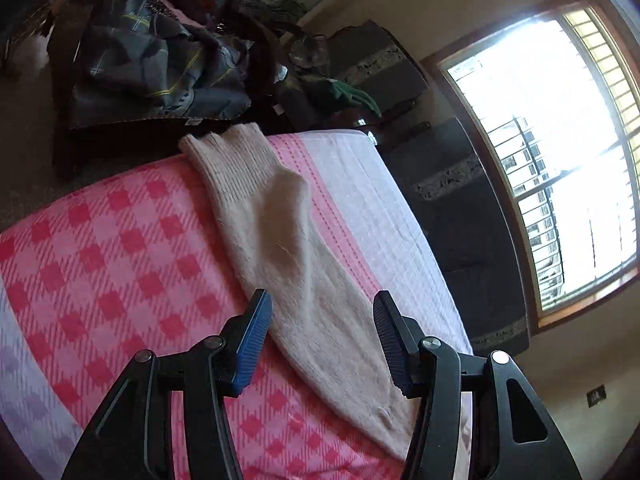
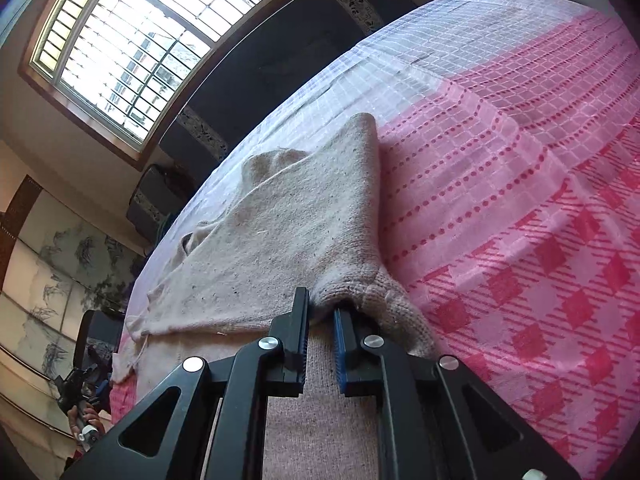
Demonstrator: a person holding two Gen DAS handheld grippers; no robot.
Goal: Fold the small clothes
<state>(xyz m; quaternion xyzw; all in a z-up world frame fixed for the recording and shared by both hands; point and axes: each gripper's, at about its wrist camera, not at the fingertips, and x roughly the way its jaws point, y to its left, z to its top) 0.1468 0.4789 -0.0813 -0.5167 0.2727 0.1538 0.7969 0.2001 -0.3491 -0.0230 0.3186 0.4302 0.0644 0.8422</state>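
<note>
A beige knit sweater [image 1: 280, 220] lies on a pink checked bed cover [image 1: 100, 260]. In the left wrist view one long narrow part of it runs from the bed's far edge toward me. My left gripper [image 1: 322, 296] hovers open over the near end of that part, and its blue pads [image 1: 256, 340] touch no cloth. In the right wrist view the sweater [image 2: 280, 232] lies partly folded, with a raised crease leading to my right gripper [image 2: 322, 302]. Its jaws stand only a narrow gap apart, with a bunched ribbed edge of the knit caught at the tips.
A dark chair with a pile of clothes [image 1: 152, 60] stands beyond the bed's far edge. Dark cushioned furniture [image 1: 460, 220] runs along the bed under a bright window [image 1: 560, 140]. A person's hand [image 2: 86, 416] on a dark handle shows at the lower left of the right wrist view.
</note>
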